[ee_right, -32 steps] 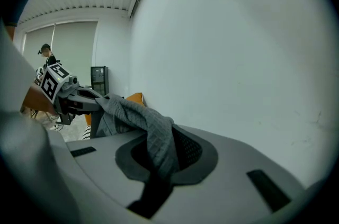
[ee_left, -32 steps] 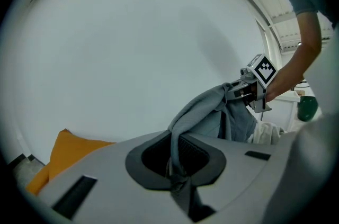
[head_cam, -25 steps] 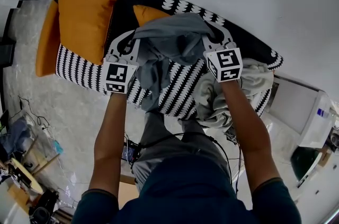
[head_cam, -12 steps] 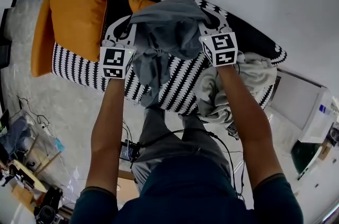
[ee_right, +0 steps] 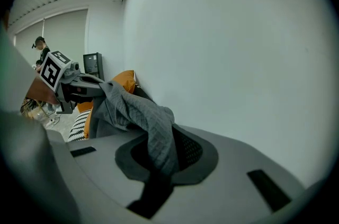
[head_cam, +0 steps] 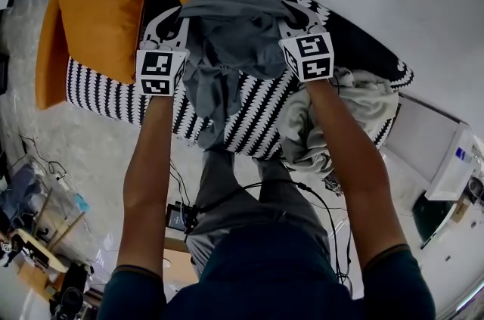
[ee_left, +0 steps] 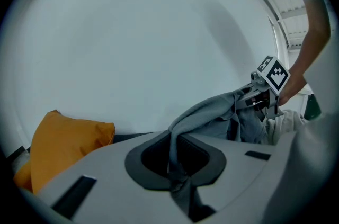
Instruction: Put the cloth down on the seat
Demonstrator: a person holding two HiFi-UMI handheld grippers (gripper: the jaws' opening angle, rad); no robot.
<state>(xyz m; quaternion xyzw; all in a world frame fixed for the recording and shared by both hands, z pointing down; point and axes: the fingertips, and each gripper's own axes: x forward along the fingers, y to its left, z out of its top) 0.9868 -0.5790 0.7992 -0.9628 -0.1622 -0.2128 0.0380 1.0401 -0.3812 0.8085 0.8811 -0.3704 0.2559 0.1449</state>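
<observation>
Grey cloth hangs bunched over the striped seat, one edge clamped in the left gripper, another in the right gripper; released unevenly, its trailing tail, seemingly past the near edge, could drag it floorward.

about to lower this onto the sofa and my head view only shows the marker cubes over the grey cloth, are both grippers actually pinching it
observer: yes for the left. The left gripper view shows the left gripper with its jaws closed on a fold of the grey cloth, which rises straight out from between them.
operator: and the right one
observer: clamped too. In the right gripper view the right gripper has a quilted edge of the cloth pinched between its jaws, and the rest drapes up and across toward the other gripper.
</observation>
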